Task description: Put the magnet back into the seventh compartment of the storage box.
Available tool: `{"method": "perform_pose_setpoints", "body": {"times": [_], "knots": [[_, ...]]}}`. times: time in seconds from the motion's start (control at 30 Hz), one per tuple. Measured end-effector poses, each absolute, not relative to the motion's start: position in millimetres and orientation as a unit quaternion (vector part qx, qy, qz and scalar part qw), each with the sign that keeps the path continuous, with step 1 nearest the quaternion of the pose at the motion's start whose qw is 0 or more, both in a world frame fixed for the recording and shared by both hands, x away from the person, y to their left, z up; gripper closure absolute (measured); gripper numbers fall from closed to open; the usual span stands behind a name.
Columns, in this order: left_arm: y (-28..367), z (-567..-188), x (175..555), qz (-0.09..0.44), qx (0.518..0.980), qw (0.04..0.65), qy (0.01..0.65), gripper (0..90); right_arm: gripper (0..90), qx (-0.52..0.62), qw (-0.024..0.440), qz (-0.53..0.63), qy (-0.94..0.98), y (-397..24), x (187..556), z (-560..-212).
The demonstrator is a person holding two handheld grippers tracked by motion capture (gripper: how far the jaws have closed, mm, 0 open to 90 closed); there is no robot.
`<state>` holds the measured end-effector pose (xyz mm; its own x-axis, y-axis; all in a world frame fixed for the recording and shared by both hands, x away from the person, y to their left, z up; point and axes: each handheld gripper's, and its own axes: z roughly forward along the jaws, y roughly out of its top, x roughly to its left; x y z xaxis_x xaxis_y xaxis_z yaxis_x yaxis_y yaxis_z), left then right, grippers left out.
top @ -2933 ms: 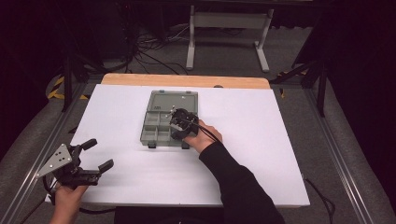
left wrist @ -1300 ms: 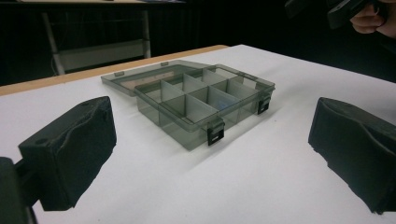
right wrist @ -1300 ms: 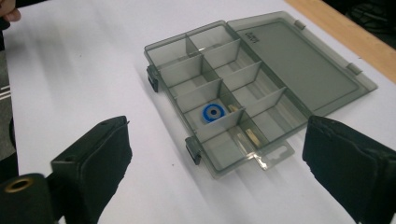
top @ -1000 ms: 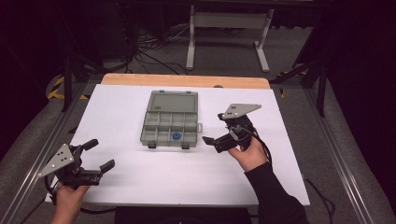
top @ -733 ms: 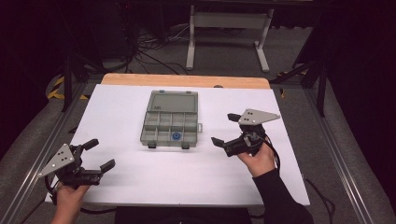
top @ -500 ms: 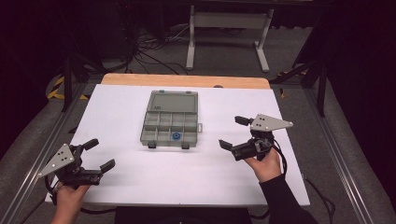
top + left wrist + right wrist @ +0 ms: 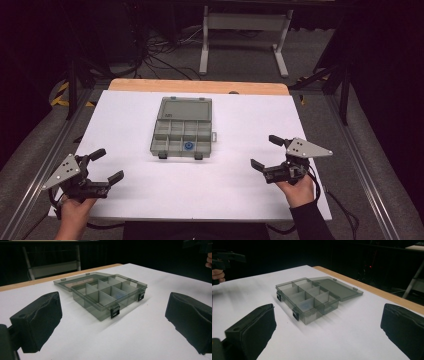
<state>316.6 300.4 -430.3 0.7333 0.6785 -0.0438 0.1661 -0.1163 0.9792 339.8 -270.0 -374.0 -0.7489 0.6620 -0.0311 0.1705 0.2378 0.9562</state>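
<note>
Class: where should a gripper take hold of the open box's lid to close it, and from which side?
Grip the lid's far free edge, coming from the table's far side. It lies flat behind the box, hinged along the near edge, so that edge swings up.

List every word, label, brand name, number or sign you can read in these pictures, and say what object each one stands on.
No text can be read in these pictures.
Compartment box: a small pale mark on its open lid, too small and blurred to read.
Blue item in the front row of compartments: no lettering can be made out.
Left gripper and right gripper: grey plates and black jaws, no visible lettering.
White table: blank.
</note>
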Motion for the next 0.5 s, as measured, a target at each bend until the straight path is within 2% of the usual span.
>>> {"method": "perform_pose_setpoints", "body": {"times": [0.5], "knots": [[302,-431,317,0.214,0.711,0.600,0.297,0.6,0.4,0.274,0.240,0.583,0.726,-299,324,-403]]}}
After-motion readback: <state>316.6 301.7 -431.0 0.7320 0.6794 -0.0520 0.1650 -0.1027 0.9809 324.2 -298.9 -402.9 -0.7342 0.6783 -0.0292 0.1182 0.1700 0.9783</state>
